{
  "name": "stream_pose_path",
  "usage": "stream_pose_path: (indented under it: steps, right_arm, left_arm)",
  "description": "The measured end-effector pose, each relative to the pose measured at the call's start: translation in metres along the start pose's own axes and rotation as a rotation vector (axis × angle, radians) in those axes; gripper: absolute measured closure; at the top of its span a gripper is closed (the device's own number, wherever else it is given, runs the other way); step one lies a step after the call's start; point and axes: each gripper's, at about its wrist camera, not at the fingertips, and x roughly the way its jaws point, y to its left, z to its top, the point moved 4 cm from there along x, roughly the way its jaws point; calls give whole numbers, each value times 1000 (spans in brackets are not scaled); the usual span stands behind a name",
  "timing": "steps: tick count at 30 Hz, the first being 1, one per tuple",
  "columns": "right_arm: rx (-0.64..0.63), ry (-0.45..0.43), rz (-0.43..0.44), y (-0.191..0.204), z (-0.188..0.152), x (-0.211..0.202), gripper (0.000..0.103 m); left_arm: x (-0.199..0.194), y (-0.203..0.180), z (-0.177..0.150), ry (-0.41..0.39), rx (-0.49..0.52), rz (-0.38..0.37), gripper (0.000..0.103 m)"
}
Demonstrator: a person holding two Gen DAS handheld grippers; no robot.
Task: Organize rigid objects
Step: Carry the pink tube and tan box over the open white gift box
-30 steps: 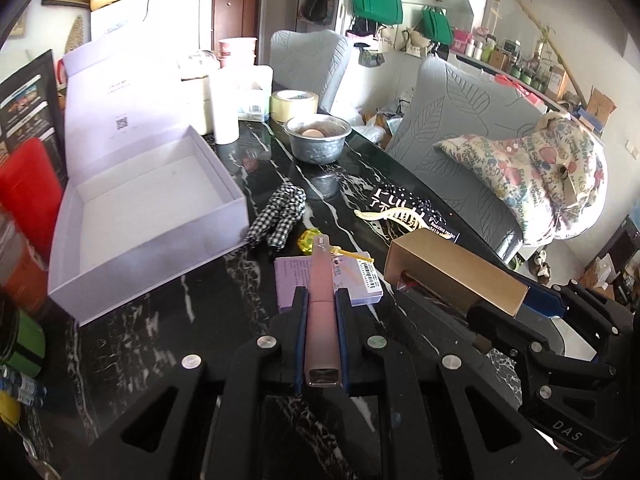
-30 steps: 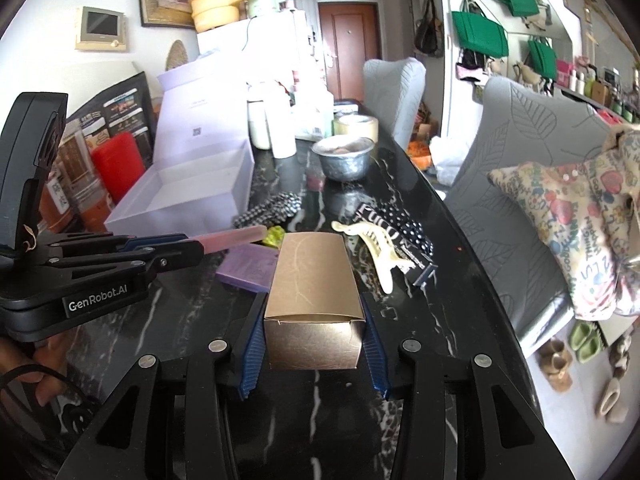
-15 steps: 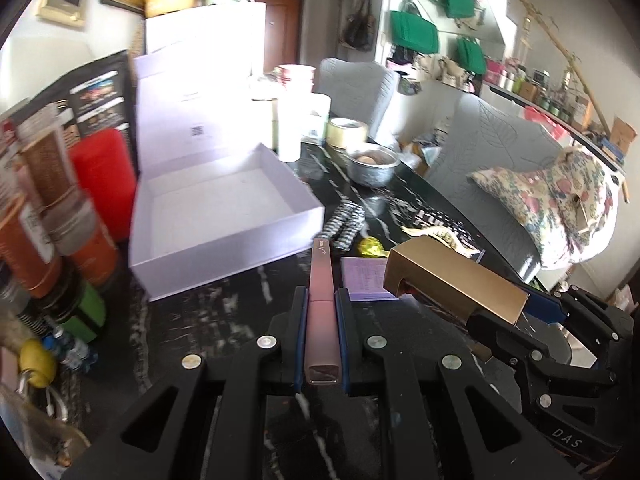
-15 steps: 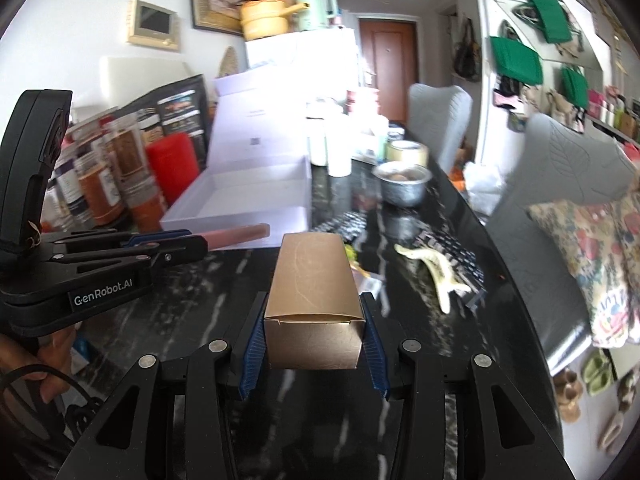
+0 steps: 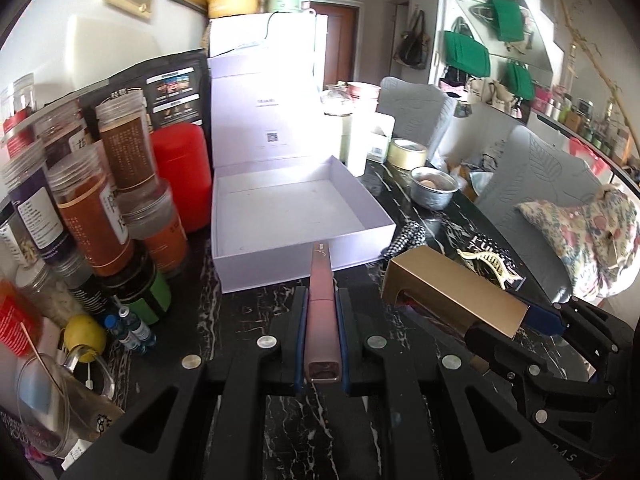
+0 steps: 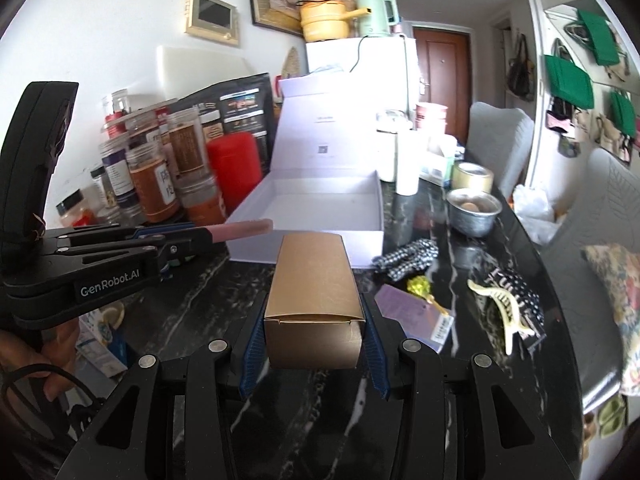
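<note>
Two things are in my grip now, one in each hand. My left gripper [image 5: 321,344] has its jaws pinched tight on a slim pink stick [image 5: 321,300], and my right gripper [image 6: 313,344] has its jaws pressed on the sides of a gold carton [image 6: 313,300].

Compared with one second ago, both hands have swung toward the open lilac box [image 5: 296,216]. Before, the stick pointed at the purple card [image 6: 408,312] and the checkered cloth [image 6: 408,256] on the desk [image 6: 460,420]. Now its tip reaches to the near wall of the box, and the carton's far end is also just before that wall. Neither thing is inside yet; both are held above the desk. I judge that the carrying step is almost finished and the next step is to lower each one into the box, which looks empty.

About writing: on the left gripper body I read "GenRobot.AI" [image 6: 110,279]. The right gripper body shows "DAS", partly cut off. The inner lid of the box has a small QR code and a short line too faint to read. A black item under the cream hair claw [image 6: 500,308] carries white letters, perhaps "FULL", but I am not sure. The jar labels are too small for me.
</note>
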Motion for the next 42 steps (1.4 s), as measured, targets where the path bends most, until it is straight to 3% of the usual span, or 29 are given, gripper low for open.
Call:
stream_pose_path:
  steps: [11, 23, 42]
  right_arm:
    - [-11, 1, 27, -5, 17, 17, 60]
    - [-41, -7, -18, -27, 51, 40, 60]
    - [-90, -12, -26, -52, 110, 98, 60]
  left_arm:
    - [23, 2, 24, -8, -1, 6, 90]
    - [60, 1, 61, -9, -29, 3, 90]
    - [127, 23, 125, -4, -96, 101, 90]
